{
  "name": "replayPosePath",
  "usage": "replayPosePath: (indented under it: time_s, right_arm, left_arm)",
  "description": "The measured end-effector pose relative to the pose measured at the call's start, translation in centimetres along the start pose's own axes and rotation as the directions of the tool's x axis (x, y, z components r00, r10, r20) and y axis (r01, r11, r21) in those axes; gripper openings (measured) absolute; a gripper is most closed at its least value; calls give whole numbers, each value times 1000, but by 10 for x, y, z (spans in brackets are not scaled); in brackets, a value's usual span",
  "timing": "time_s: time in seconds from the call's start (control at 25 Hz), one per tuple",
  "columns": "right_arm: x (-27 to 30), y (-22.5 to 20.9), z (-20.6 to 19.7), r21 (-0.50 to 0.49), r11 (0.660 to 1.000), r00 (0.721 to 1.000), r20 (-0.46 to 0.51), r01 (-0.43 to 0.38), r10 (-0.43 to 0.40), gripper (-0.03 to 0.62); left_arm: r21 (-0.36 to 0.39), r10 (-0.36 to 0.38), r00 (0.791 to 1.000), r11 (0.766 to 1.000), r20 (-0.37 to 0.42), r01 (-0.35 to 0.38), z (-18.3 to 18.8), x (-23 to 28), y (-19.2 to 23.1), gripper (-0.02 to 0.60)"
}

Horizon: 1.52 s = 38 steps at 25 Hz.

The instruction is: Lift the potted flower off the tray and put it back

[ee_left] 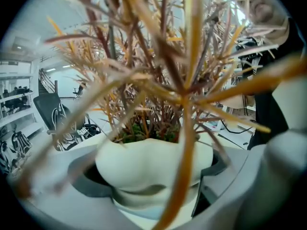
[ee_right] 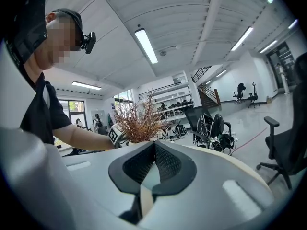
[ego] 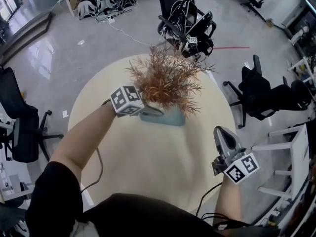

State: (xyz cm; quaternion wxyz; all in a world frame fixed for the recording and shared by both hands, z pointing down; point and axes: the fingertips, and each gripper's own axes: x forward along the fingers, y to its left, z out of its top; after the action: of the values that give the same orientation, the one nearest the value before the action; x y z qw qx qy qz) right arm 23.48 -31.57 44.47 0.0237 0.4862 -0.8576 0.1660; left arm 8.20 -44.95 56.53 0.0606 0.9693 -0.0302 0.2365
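Hand-held left gripper (ego: 144, 108) reaching in from the near left of a round pale table (ego: 148, 167), jaws closed on the white pot (ee_left: 144, 159) of the potted flower (ego: 168, 80) — dark pads (ee_left: 91, 181) pressed against either side of the pot's body, below the rim. Grip taken low, probably to stay beneath the wide spray of dry orange-brown stems (ee_left: 182, 80) and to keep the pot upright. Stems fanned across nearly the whole left gripper view, a patch of green at their base inside the pot.

Potted flower upright at the far middle of the table, directly over a grey-blue tray (ego: 170, 118). Pale blue of the tray visible just under the pot in the left gripper view; impossible to tell whether resting on the tray or raised a little above it. Judged step: either the start of the lift or the end of the return, with the pot gripped and centred over the tray.

Right gripper (ee_right: 153, 152) held well apart at the near right edge of the table, jaws together with nothing between them, pointed toward the plant — seemingly parked out of the way, with one grip enough for the pot. Person's bare forearm (ego: 84, 137) behind the left gripper, black sleeve (ego: 52, 191) above.

Beyond the table: shiny grey floor (ego: 74, 58), black office chairs (ego: 22, 127), a tangle of cables (ego: 190, 26)
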Motion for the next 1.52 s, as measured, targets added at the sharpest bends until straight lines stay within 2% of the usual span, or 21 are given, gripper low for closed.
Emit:
replayPosePath:
  time_s: [0.36,0.72,0.96,1.12,1.32,1.52]
  right_arm:
    - [-32,33,-1,-5,1000,1000,12,-6,6,15]
    - [-58,52,-17,-3,1000,1000,7,-10,10,15]
    - [-80,54,-28,1,1000,1000,-4,4,-4,15]
    - [-95,50,-37,7,1000,1000,-13,21,-21,15]
    - [-108,48,-50,14,999,999,-22,32,-32,15]
    - [-120,48,-58,23,999,999,-27,39,-38,15]
  left_arm:
    - [-46,-17,1000,999,12,17,-26,-14,-76,540]
    - [-66,-42,999,997,7,43,-64,0,-141,540]
    - [-77,-42,999,996,-4,42,-101,21,-171,540]
    - [-55,-56,998,997,-18,55,-112,35,-192,540]
    - [-74,-77,997,994,-23,75,-133,51,-215,540]
    - [-53,-104,993,993,-48,101,-151,60,-234,540]
